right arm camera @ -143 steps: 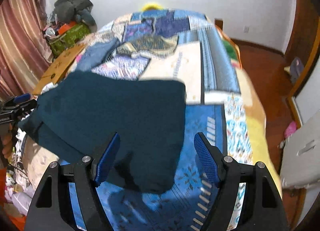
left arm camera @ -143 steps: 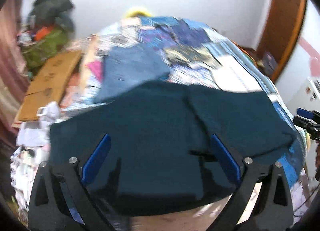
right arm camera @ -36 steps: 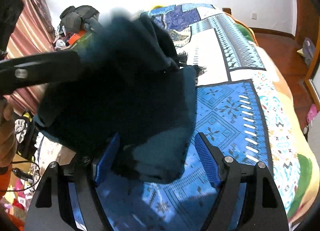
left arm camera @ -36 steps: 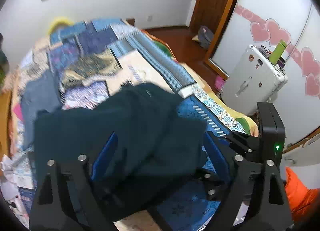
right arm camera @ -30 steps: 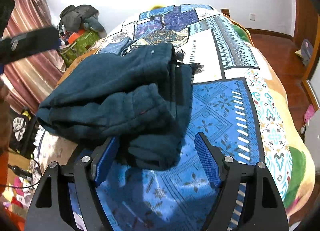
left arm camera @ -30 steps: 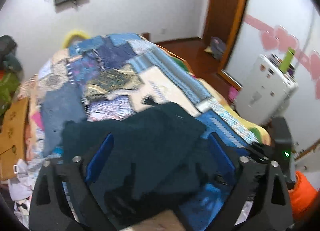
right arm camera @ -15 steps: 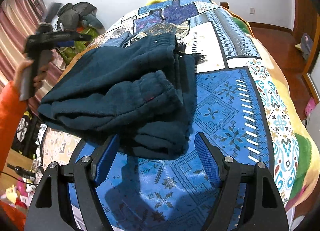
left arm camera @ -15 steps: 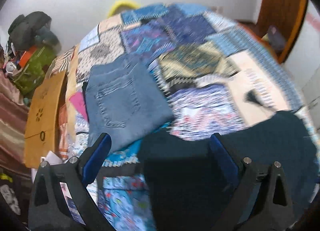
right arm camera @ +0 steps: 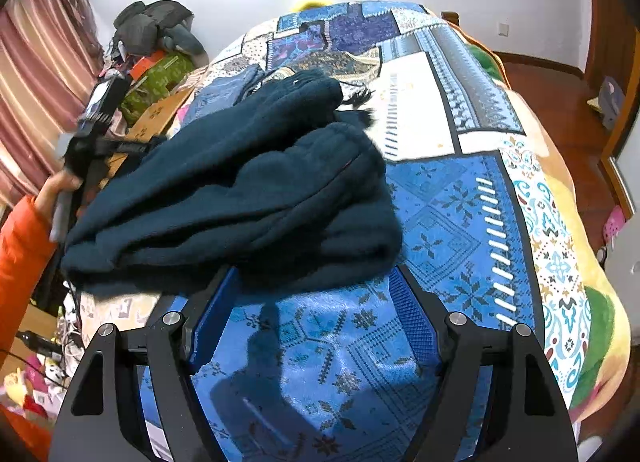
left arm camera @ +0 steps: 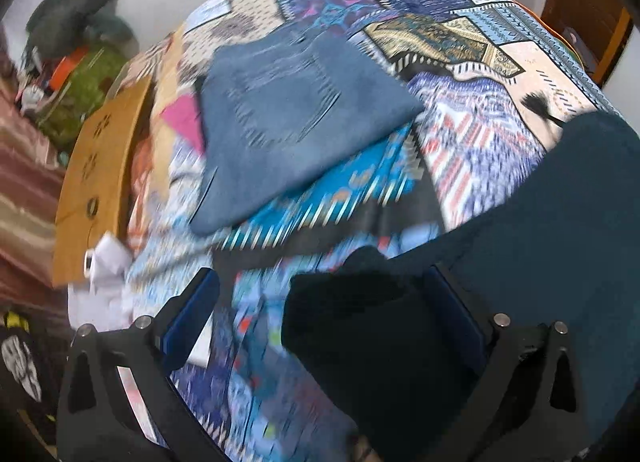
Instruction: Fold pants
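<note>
The dark teal pants lie folded in a thick bundle on the patchwork bedspread, near the bed's front left edge. My right gripper is open and empty, its fingertips just short of the bundle's near edge. My left gripper is open and empty; the pants fill the lower right of its blurred view, with one corner lying between the jaws. In the right wrist view the left gripper shows at the bundle's far left end, held by a hand in an orange sleeve.
Folded blue jeans lie on the bed beyond the teal pants. A cardboard box and a pile of bags and clothes stand by the left side of the bed. A wooden floor and a door are on the right.
The pants were lifted and folded over, then let go on the bed. My left gripper has swung left and down toward the bundle's left end. My right gripper has drawn back a little.
</note>
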### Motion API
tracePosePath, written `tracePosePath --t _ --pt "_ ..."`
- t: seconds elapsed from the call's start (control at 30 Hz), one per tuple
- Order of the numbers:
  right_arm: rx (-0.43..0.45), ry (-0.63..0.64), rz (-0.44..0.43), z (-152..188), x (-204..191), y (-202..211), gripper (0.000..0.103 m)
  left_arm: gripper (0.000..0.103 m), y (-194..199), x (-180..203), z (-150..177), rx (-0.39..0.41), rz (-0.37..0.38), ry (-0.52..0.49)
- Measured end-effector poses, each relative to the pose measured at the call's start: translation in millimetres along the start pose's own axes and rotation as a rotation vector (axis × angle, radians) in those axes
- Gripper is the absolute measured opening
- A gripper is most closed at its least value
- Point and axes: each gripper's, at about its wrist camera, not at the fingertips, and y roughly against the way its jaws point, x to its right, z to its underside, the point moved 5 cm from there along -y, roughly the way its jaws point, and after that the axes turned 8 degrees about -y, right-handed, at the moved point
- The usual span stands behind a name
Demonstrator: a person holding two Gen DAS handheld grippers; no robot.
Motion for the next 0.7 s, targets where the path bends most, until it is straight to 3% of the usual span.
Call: tracePosePath --t 0.2,0.37,0.57,0.7 --pt "0.039 0.031 -0.025 -4.8 -15.4 10.8 0.074 0.103 39.9 -0.2 54.7 -0.001 0.035 0.08" --pt "0.055 0.057 -0.041 -7.1 -26.6 15.3 0.074 0.103 69.2 37.8 82.5 0.034 0.095 0.051" --pt "0.048 0.081 -0.042 -5.8 -32.0 11.3 0.074 0.103 78.8 78.0 80.8 0.053 0.233 0.055" --pt "0.015 0.082 -0.034 -4.8 -30.0 3.2 0.074 0.103 96.4 84.7 63.3 0.119 0.215 0.022"
